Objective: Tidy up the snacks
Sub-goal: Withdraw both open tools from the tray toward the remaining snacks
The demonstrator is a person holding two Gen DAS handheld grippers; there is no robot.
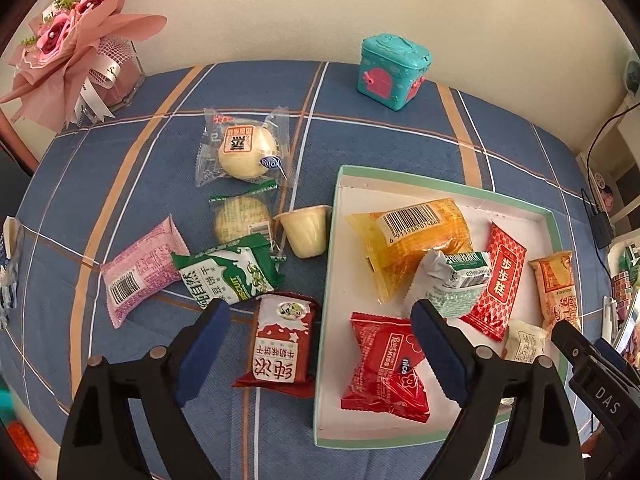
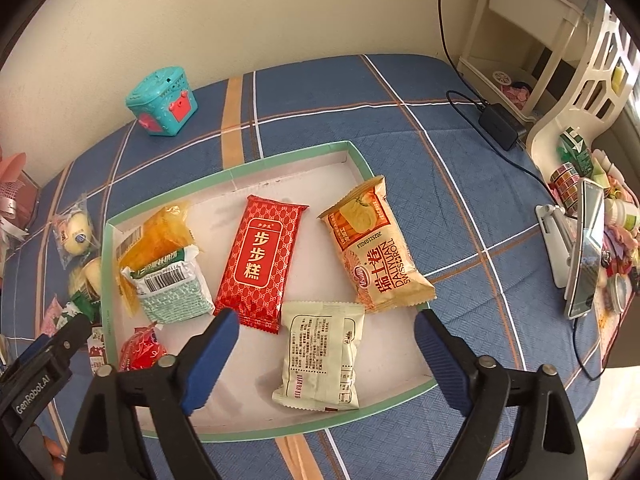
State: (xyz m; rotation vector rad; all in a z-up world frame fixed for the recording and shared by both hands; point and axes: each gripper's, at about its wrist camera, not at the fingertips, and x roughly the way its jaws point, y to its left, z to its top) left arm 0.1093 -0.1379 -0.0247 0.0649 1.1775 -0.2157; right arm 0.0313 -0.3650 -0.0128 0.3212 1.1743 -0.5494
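A green-rimmed white tray lies on the blue checked cloth. It holds several snacks: a yellow packet, a pale green packet, a red cake packet, an orange Swiss roll, a cream packet and a red packet. Left of the tray lie a bun packet, a jelly cup, a pink packet, a green-white packet and a dark red packet. My left gripper hangs open above the dark red and red packets. My right gripper hangs open above the cream packet, not touching it.
A teal toy box stands at the back by the wall and a pink bouquet at the back left. To the right are a phone on a stand, a black charger with cable and a cream shelf.
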